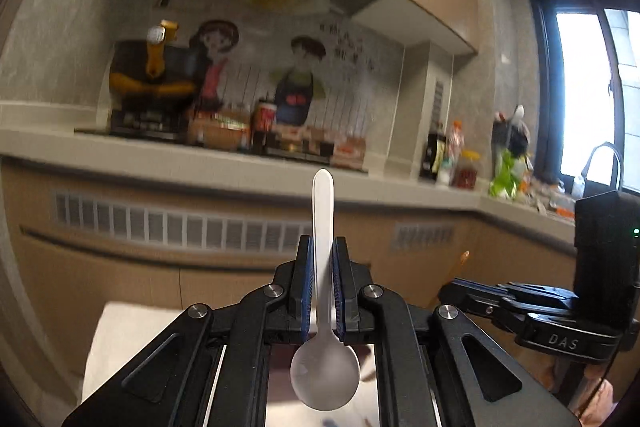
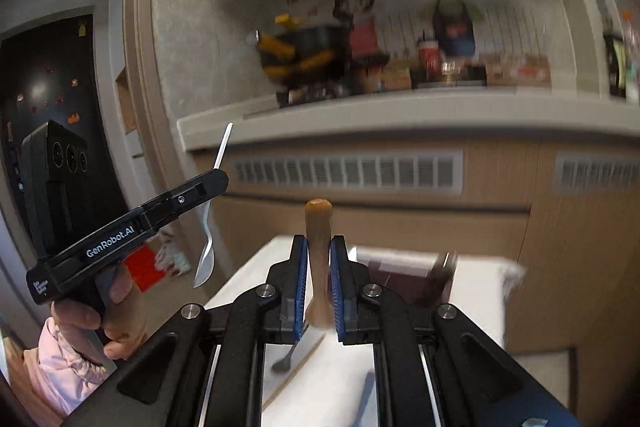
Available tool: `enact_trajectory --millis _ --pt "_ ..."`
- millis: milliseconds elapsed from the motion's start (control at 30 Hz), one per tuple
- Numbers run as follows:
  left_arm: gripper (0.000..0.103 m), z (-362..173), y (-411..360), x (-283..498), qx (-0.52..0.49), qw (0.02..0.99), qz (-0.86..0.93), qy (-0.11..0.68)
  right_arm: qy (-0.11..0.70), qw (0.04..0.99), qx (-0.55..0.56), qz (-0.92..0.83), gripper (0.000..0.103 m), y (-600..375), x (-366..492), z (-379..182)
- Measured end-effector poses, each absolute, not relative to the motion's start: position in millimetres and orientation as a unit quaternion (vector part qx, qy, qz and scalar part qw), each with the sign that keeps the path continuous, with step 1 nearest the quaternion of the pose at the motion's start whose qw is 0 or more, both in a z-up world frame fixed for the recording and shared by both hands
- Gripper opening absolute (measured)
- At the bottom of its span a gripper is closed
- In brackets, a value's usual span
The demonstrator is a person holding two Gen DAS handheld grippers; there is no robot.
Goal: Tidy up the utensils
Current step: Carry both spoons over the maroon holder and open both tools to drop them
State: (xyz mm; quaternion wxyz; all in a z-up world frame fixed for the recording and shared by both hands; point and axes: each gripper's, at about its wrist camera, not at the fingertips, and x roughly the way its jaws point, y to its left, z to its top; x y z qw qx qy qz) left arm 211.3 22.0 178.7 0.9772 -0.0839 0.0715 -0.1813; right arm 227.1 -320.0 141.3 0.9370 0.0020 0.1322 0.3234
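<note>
Gripping a slim silver metal spoon (image 1: 323,267), the left gripper (image 1: 323,247) has its blue-padded fingers (image 1: 305,279) clenched on the mid-handle. Handle tip stands above the fingertips; round bowl hangs below them, close to the camera. From the right wrist view, the same spoon (image 2: 212,207) shows tilted, handle up, bowl down, crossing the black finger tip of the left gripper (image 2: 214,183). A hand (image 2: 100,323) with a pink sleeve (image 2: 60,367) holds that gripper's grip.

Right gripper (image 2: 319,259): blue pads (image 2: 335,291) closed on a brown wooden utensil handle (image 2: 318,251). Rounded end pokes up past the fingertips; lower part widens between the pads, its working end is hidden. From the left wrist view, the right gripper (image 1: 452,293) lies at the right edge, side-on, an orange-brown tip (image 1: 464,258) just above it.

Below: white-covered table (image 2: 480,291), with a dark utensil (image 2: 286,361) and a thin wooden stick (image 2: 294,375) lying on it. Background blurred.
</note>
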Motion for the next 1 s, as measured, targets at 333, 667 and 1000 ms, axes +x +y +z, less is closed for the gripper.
enact_trajectory --millis 333,667,1000 --pt "0.009 172.3 18.1 280.4 -0.093 0.980 -0.167 0.057 0.135 0.954 -0.024 0.268 0.010 -317.5 279.3 152.2" --pt "0.009 125.9 9.8 334.5 -0.108 0.975 -0.171 0.093 0.181 0.951 -0.023 0.251 0.010 -317.0 324.4 115.7" --pt "0.010 59.0 -4.9 378.8 -0.106 0.966 -0.164 0.168 0.239 0.940 -0.028 0.240 0.010 -306.5 367.5 66.8"
